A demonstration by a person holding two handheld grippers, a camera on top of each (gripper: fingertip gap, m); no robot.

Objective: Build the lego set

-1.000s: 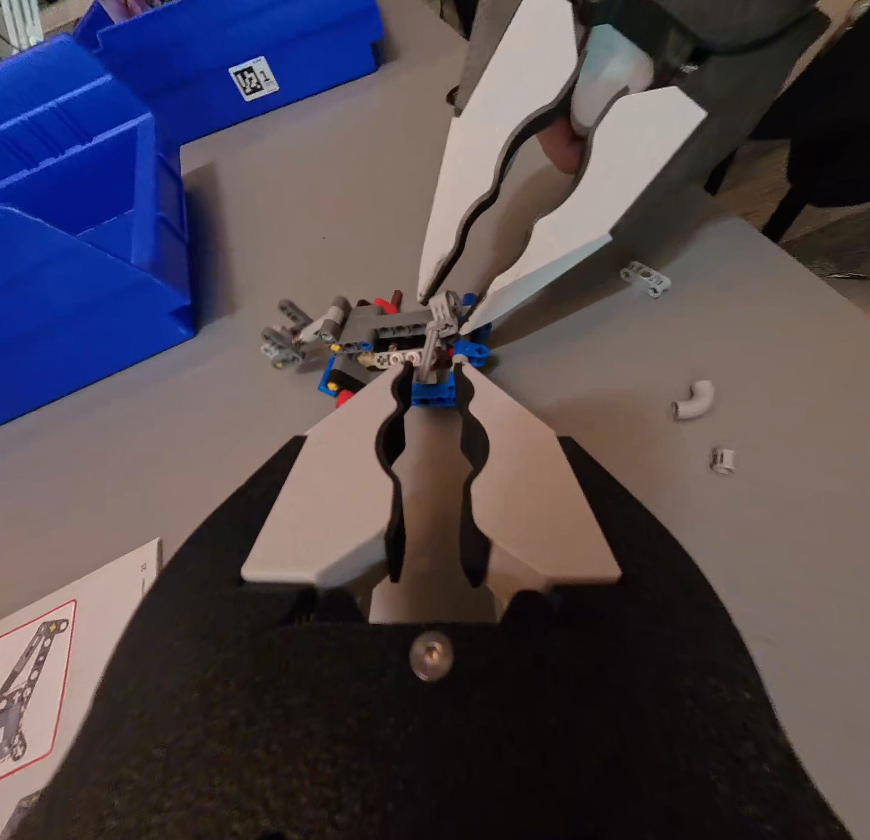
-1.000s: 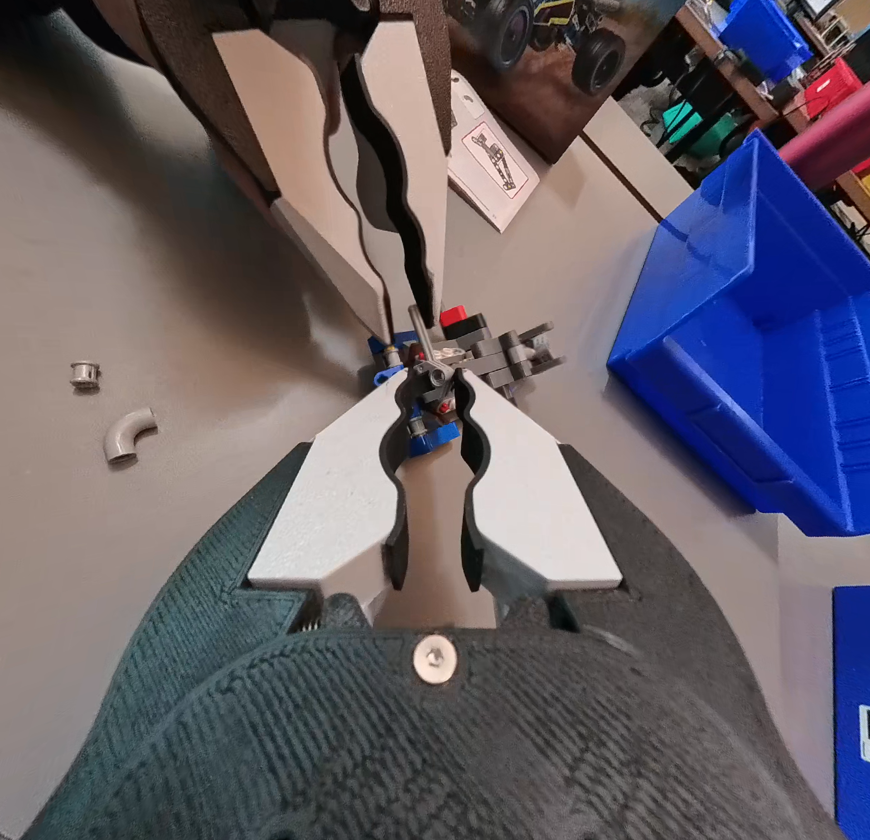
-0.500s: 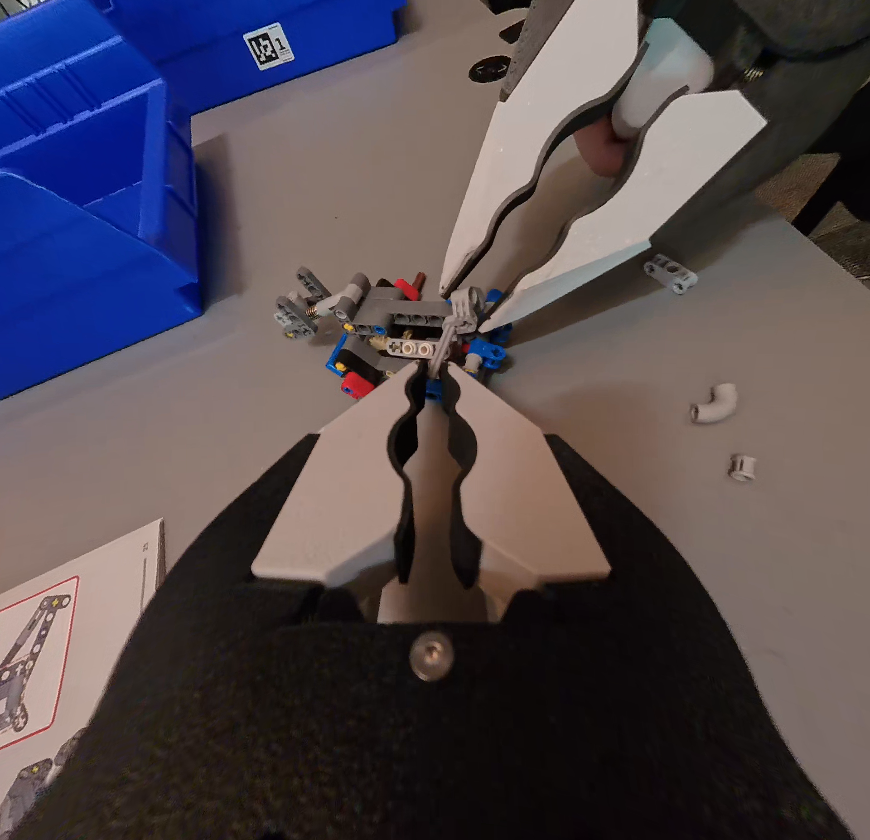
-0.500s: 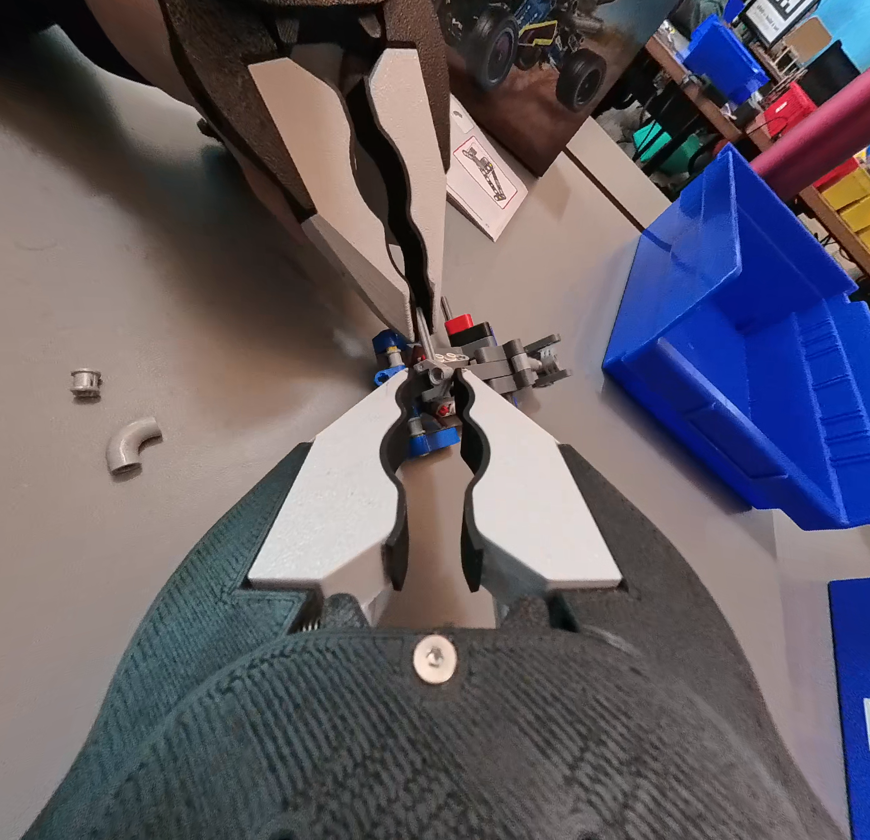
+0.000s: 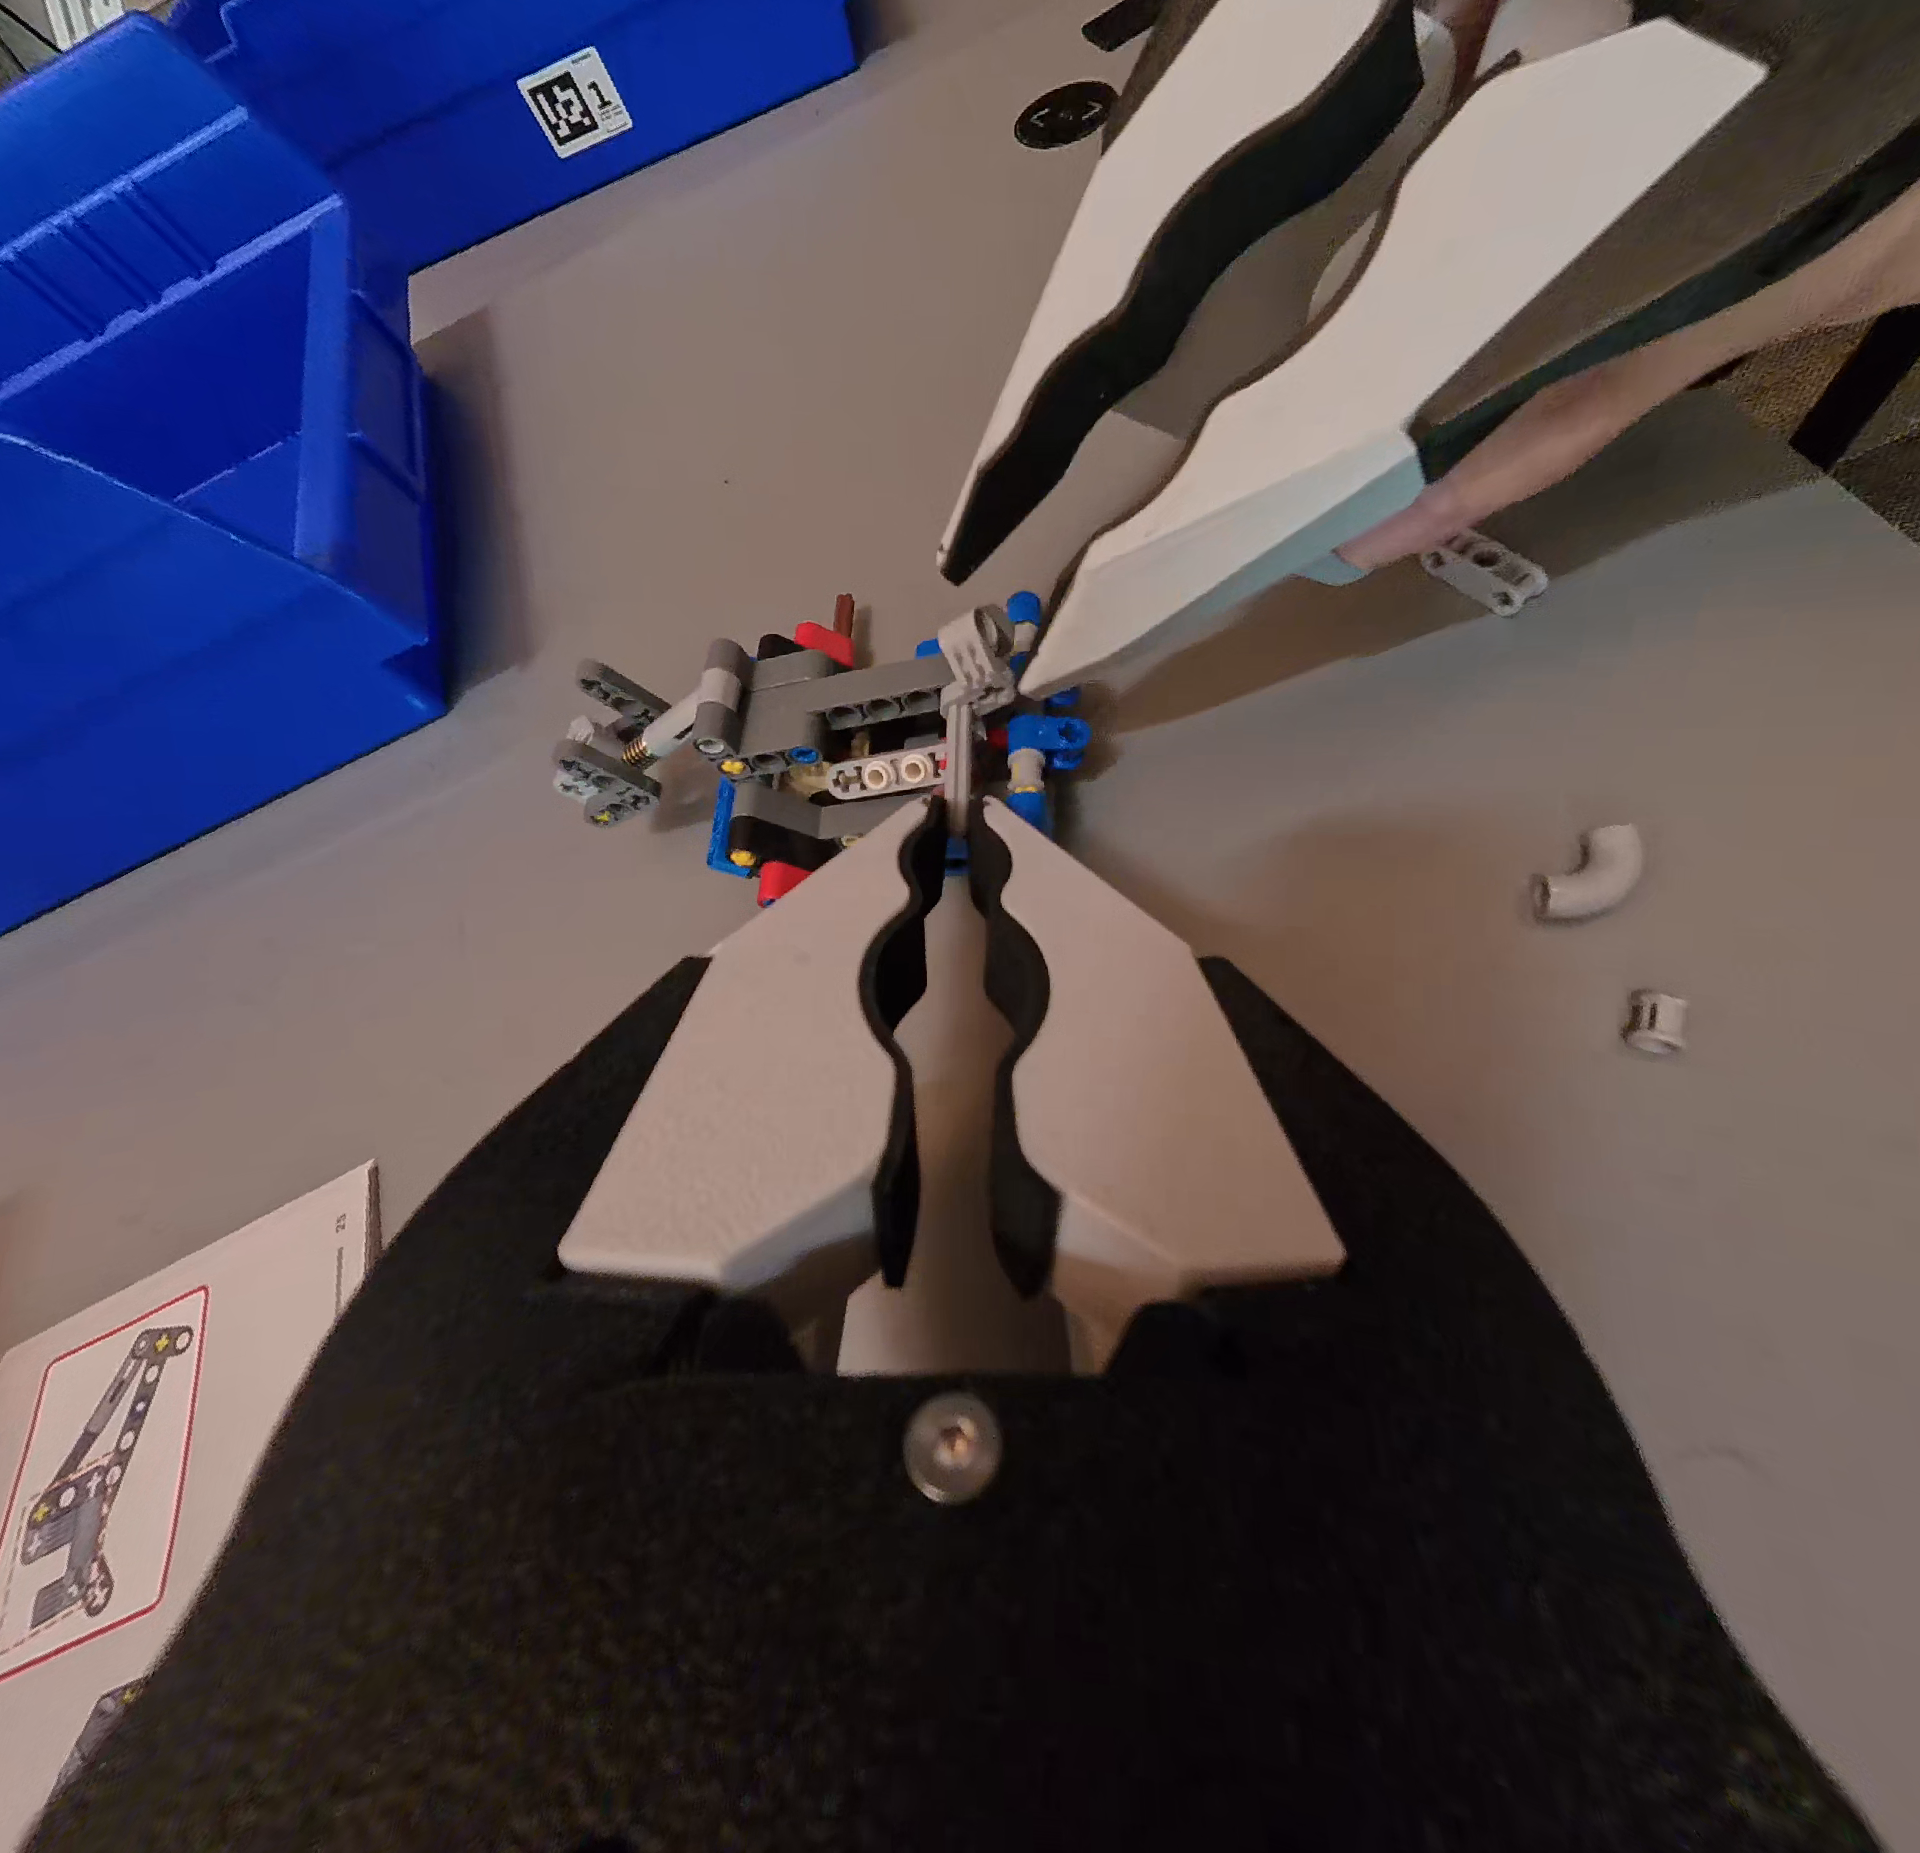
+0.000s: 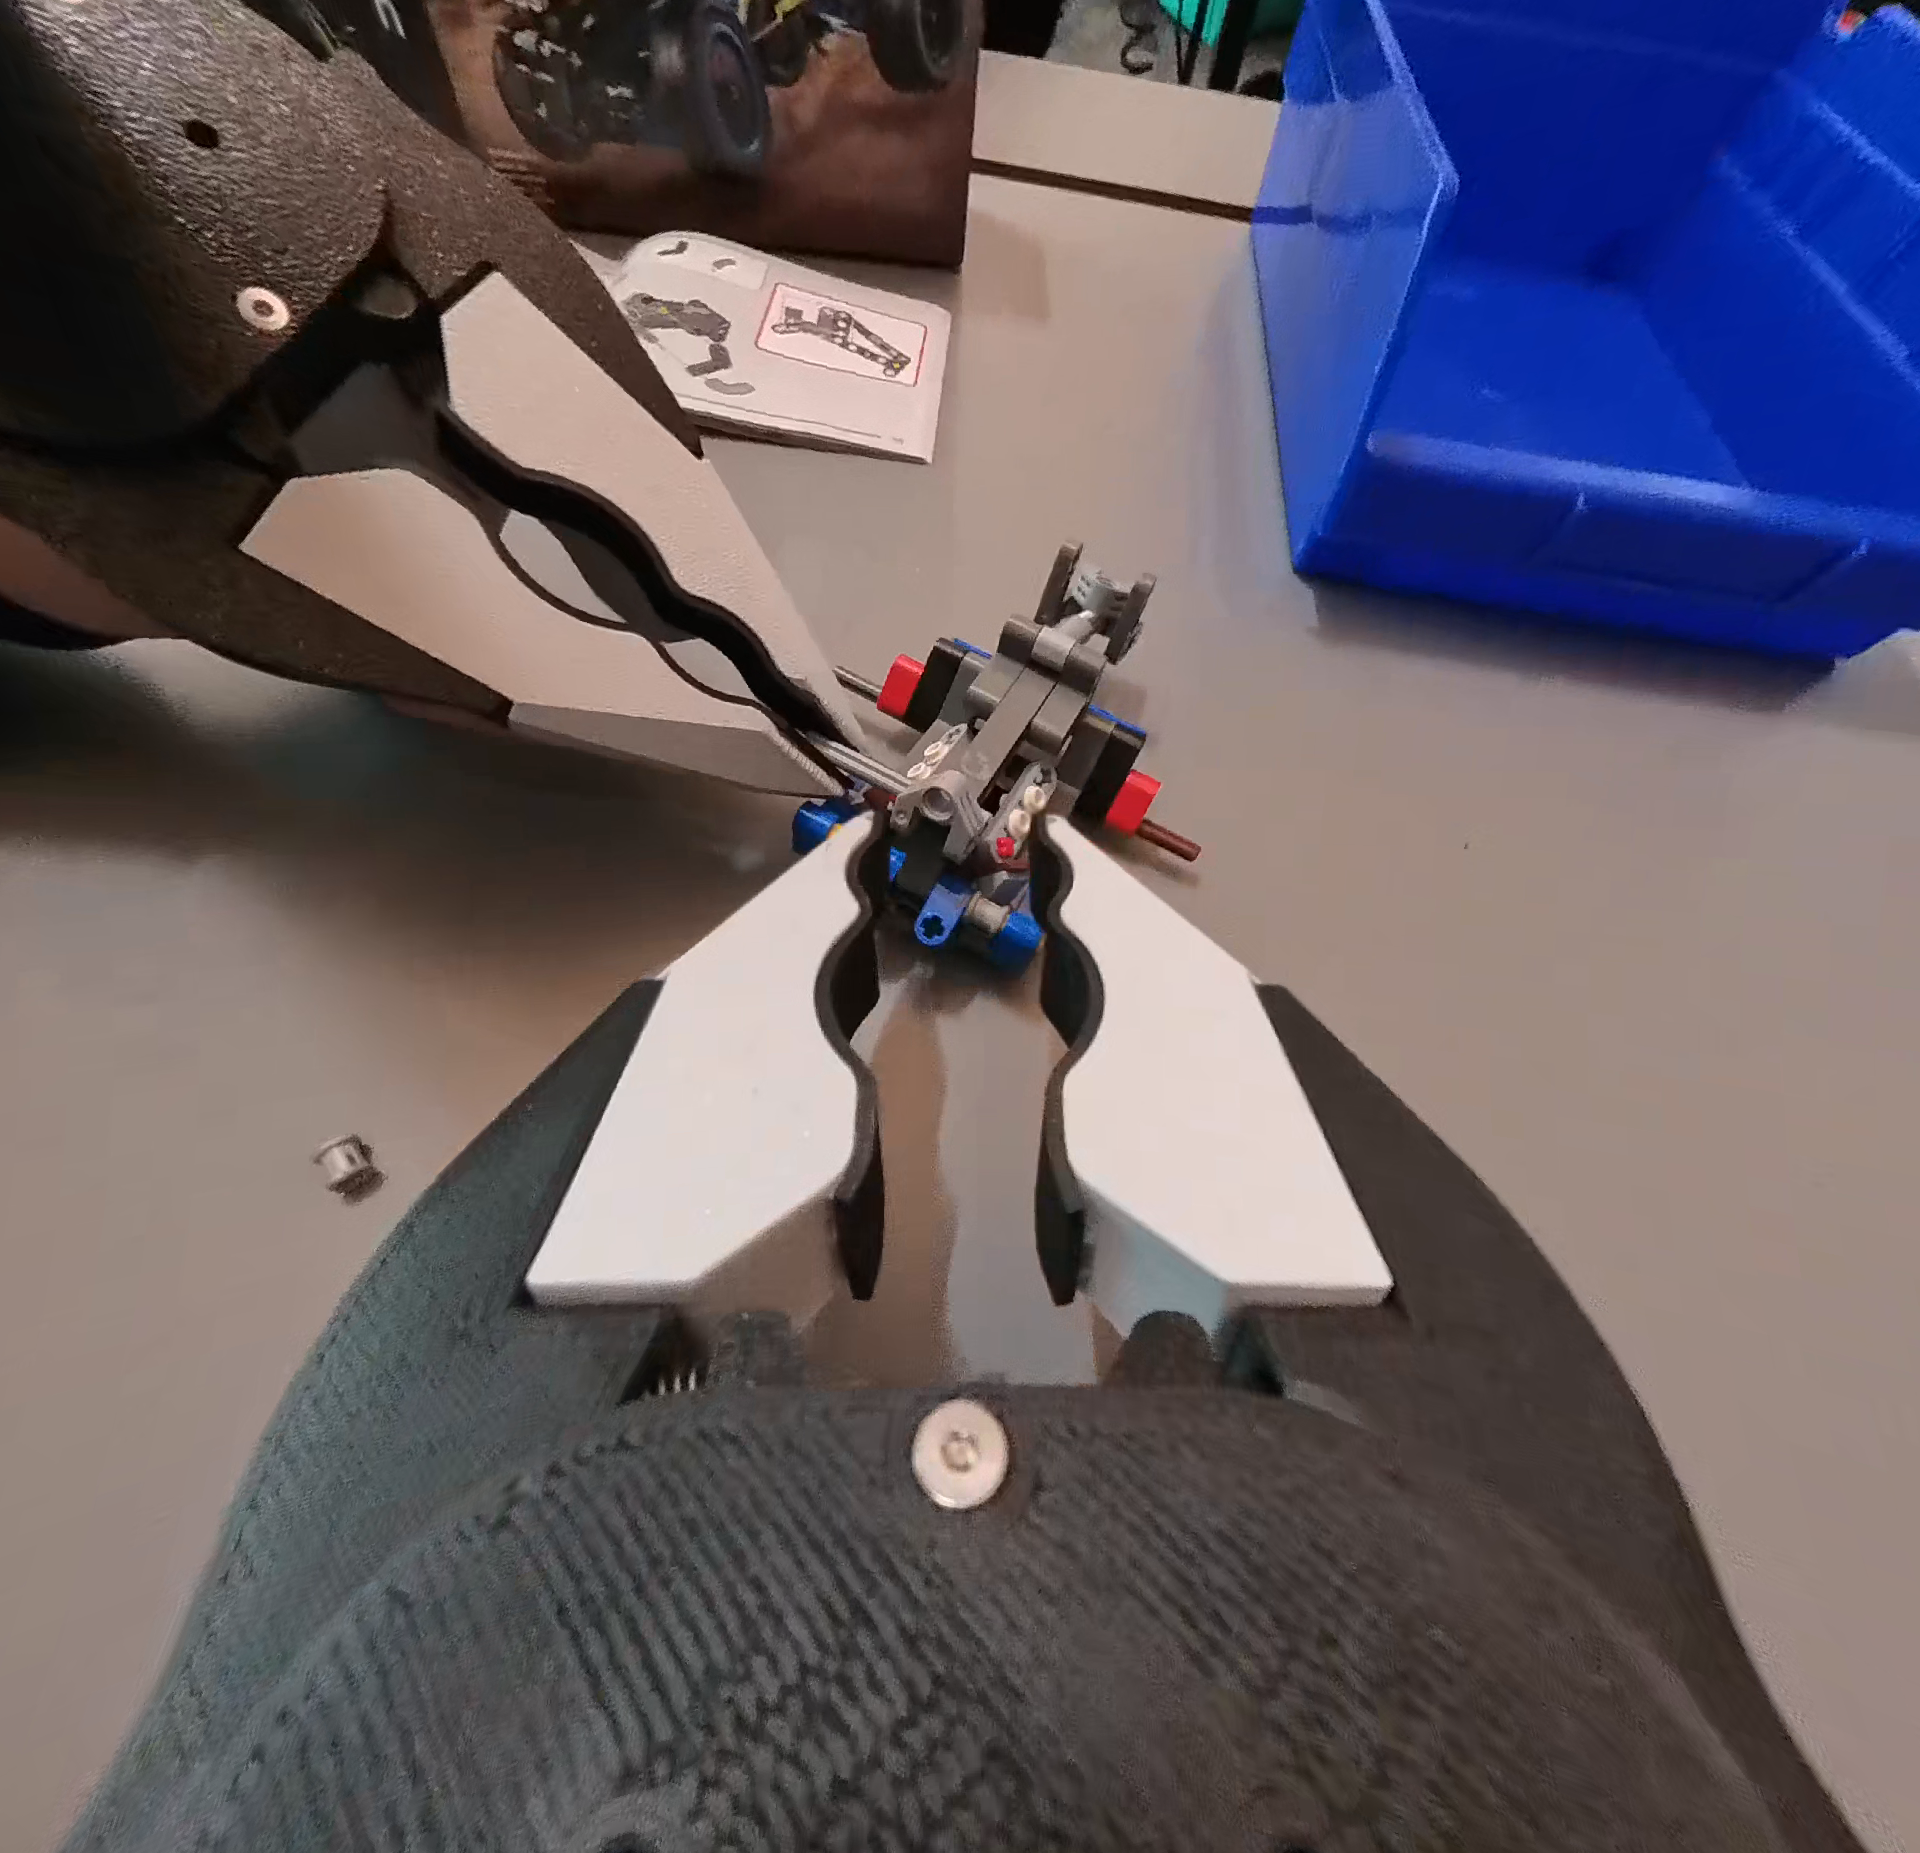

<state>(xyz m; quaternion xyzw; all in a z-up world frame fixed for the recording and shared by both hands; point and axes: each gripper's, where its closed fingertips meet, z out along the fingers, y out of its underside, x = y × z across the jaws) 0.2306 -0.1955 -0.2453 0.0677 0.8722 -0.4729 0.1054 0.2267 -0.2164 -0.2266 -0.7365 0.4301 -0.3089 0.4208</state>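
A small brick-built model (image 5: 831,723) in grey, blue, black and red lies on the grey table (image 5: 727,401). A thin grey axle (image 5: 964,754) sticks out of a light grey connector (image 5: 982,655) on the model's top. My left gripper (image 5: 961,821) is shut on the free end of this axle; the right wrist view shows its tips (image 6: 821,764) pinching the axle (image 6: 852,759). My right gripper (image 6: 956,847) is open. Its fingers straddle the connector (image 6: 940,801) and the model's (image 6: 1039,702) blue front without clamping it. In the left wrist view it (image 5: 992,624) comes in from the top right with its tips apart.
Blue bins stand at the left (image 5: 187,432) and back (image 5: 540,58), one also at the right wrist view's right (image 6: 1610,349). An instruction booklet (image 5: 156,1440) lies near. Loose parts to the right: a grey elbow (image 5: 1584,873), a bushing (image 5: 1652,1022), a small beam (image 5: 1481,567). A picture box (image 6: 727,89) stands behind. The grey elbow (image 5: 1584,873) is about equally far from each gripper, around 10 cm.
My left jaws closed from around the model's blue part onto the thin axle. My right jaws, which pinched the connector, have opened wider and let it go; the right gripper swung round.
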